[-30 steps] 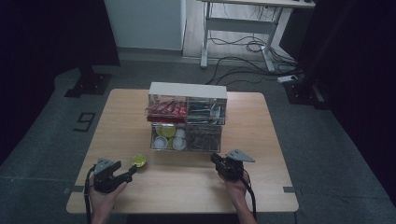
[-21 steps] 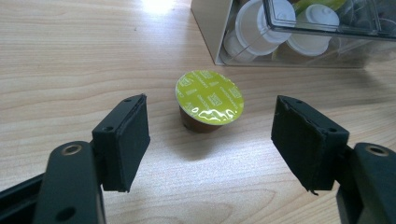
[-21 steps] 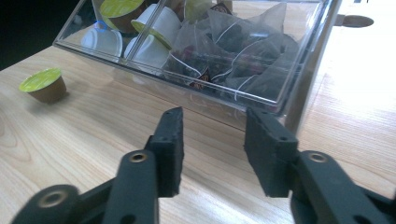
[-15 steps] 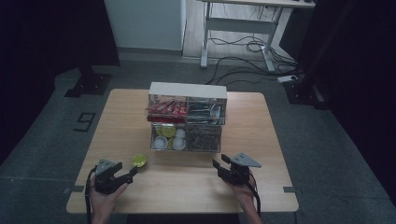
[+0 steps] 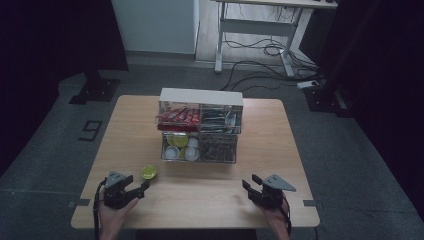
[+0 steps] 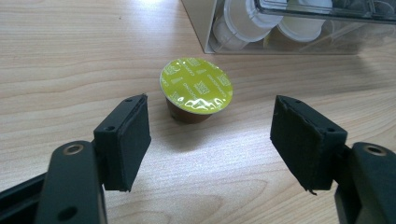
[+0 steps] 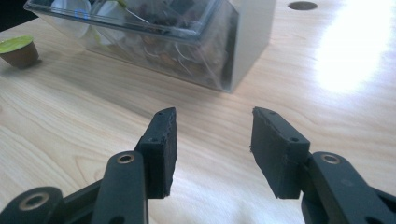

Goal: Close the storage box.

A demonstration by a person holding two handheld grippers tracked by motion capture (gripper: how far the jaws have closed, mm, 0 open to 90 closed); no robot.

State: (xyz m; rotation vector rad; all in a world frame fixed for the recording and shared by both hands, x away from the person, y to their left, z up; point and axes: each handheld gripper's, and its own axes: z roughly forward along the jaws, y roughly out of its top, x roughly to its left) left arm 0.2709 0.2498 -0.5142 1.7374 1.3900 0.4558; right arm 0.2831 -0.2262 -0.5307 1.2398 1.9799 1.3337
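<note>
The left gripper (image 6: pixel 210 135) rests low over the near left part of the table (image 5: pixel 280 135), jaws spread wide and holding nothing. A coffee capsule (image 6: pixel 196 88) with a yellow-green foil lid and a brown body stands upright on the wood just beyond the jaw tips, roughly on the line between them and touching neither pad. In the high view the same capsule (image 5: pixel 148 172) sits near the left gripper (image 5: pixel 142 187), just off the near left corner of the clear organiser box (image 5: pixel 200 131).

The organiser box stands at the middle of the table, two tiers high. Its near lower left compartment holds white and yellow-lidded capsules (image 5: pixel 181 148); the upper left compartment holds red packets (image 5: pixel 177 117). Contents of the right compartments are dark and cannot be told apart.

The right gripper (image 5: pixel 252 182) lies at the near right of the table, well apart from the capsule and the box. Its jaws are moderately open, with bare wood between them, gripping nothing (image 7: pixel 212 140). In the right gripper view the box corner is ahead and the capsule (image 7: pixel 18 50) shows at far left.
</note>
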